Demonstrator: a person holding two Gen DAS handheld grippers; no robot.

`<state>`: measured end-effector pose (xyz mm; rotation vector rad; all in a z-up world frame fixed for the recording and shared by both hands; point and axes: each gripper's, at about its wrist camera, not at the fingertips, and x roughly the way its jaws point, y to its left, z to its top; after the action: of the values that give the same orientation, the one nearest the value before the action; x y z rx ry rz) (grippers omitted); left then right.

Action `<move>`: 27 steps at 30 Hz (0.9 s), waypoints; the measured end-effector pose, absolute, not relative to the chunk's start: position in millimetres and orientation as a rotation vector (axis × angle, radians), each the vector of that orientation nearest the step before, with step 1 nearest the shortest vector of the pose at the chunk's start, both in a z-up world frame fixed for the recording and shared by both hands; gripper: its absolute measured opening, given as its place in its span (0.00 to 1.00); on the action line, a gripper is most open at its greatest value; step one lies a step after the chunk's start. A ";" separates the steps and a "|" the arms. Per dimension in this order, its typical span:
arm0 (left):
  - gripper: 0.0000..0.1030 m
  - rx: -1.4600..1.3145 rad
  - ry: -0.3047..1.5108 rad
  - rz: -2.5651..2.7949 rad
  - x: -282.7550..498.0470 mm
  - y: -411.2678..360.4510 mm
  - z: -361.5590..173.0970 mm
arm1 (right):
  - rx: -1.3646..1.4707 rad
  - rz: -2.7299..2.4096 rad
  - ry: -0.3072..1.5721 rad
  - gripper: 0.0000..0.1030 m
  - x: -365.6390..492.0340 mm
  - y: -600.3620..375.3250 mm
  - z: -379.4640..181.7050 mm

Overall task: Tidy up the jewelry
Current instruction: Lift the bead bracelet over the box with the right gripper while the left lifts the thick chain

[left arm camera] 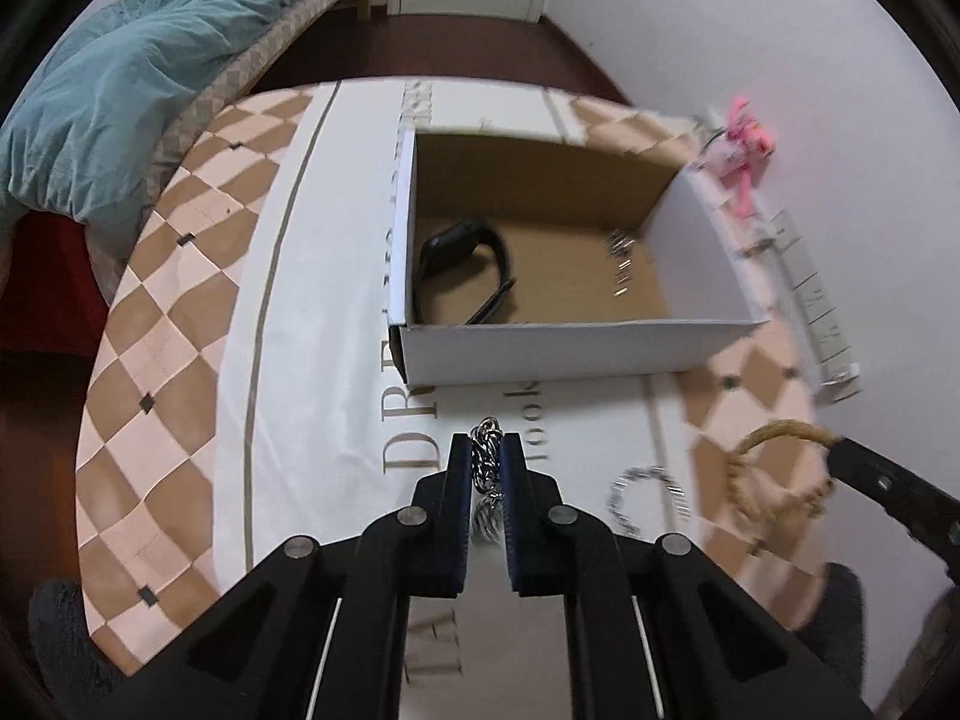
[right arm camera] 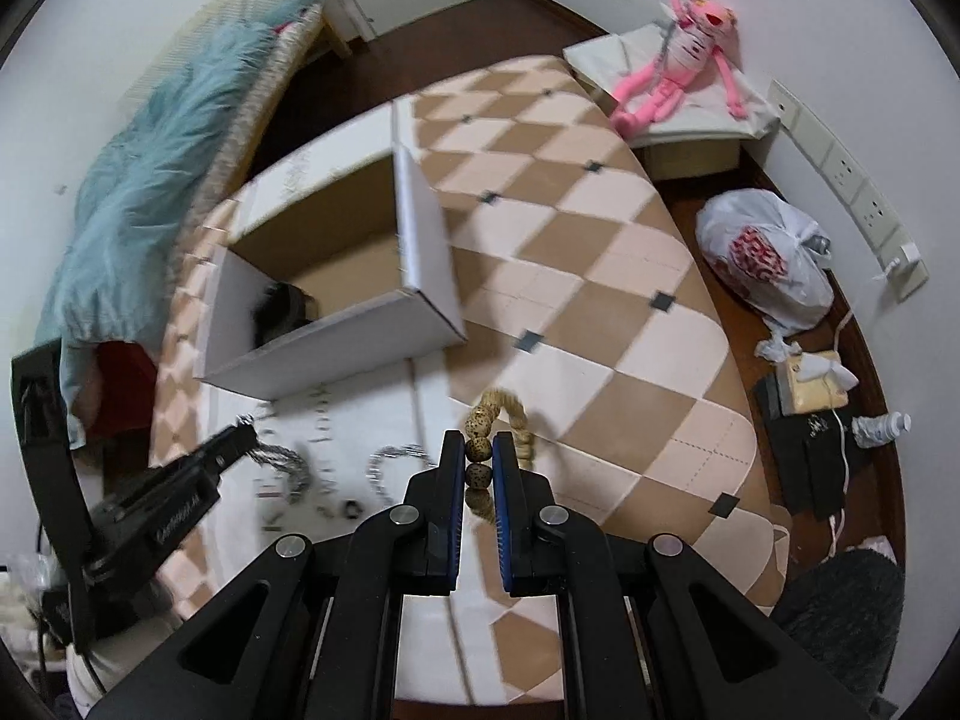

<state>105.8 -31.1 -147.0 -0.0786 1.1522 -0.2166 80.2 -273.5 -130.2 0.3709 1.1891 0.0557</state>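
Note:
My left gripper is shut on a silver chain bracelet just above the white cloth, in front of the open cardboard box. Inside the box lie a black watch band and a small silver piece. My right gripper is shut on a tan beaded bracelet, which loops out past the fingertips; the same bracelet shows at the right of the left wrist view. Another silver chain lies on the cloth between the two grippers, also seen as the silver chain in the right wrist view.
The table has a checkered top with a white printed cloth across it. A bed with a teal blanket stands to the left. A pink plush toy, a white plastic bag and clutter on the floor lie to the right.

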 end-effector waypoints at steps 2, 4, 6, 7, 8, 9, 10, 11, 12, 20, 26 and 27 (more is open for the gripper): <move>0.03 -0.104 1.133 -0.239 102.4 -28.6 -129.7 | 0.383 0.091 1.161 0.09 81.9 -272.8 -110.2; 0.01 -0.126 1.113 -0.278 101.0 -28.1 -108.8 | 0.389 0.123 1.133 0.09 85.8 -271.9 -91.1; 0.01 -0.136 1.084 -0.306 102.4 -28.3 -88.2 | 0.391 0.151 1.108 0.09 91.7 -269.5 -74.3; 0.01 -0.142 1.074 -0.315 105.8 -27.6 -81.5 | 0.389 0.171 1.090 0.09 96.9 -267.4 -62.8; 0.01 -0.155 1.059 -0.329 110.1 -27.6 -72.2 | 0.385 0.185 1.077 0.09 102.3 -265.1 -54.7; 0.01 -0.161 1.046 -0.338 115.5 -28.4 -64.1 | 0.380 0.194 1.065 0.09 107.6 -263.4 -47.7; 0.01 -0.166 1.034 -0.344 119.2 -27.5 -57.9 | 0.373 0.202 1.055 0.09 114.2 -261.8 -41.7; 0.01 -0.171 1.022 -0.350 124.1 -27.7 -51.8 | 0.368 0.208 1.046 0.09 120.6 -259.7 -36.7; 0.01 -0.179 1.010 -0.353 129.8 -27.4 -45.5 | 0.366 0.211 1.041 0.09 126.6 -258.0 -33.5; 0.05 -0.176 1.021 -0.277 144.0 -15.2 -43.4 | 0.368 0.220 1.023 0.09 147.6 -250.8 -27.1; 0.62 -0.102 1.154 -0.162 122.1 -11.7 -110.2 | 0.383 0.139 1.043 0.09 110.8 -262.9 -58.1; 0.72 -0.109 1.176 -0.153 119.0 -11.2 -122.2 | 0.382 0.119 1.049 0.09 104.5 -265.7 -65.0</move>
<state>119.0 -11.2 -122.2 -0.1088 1.1761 -0.1528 104.5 -265.7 -65.0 0.3820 1.0494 0.1195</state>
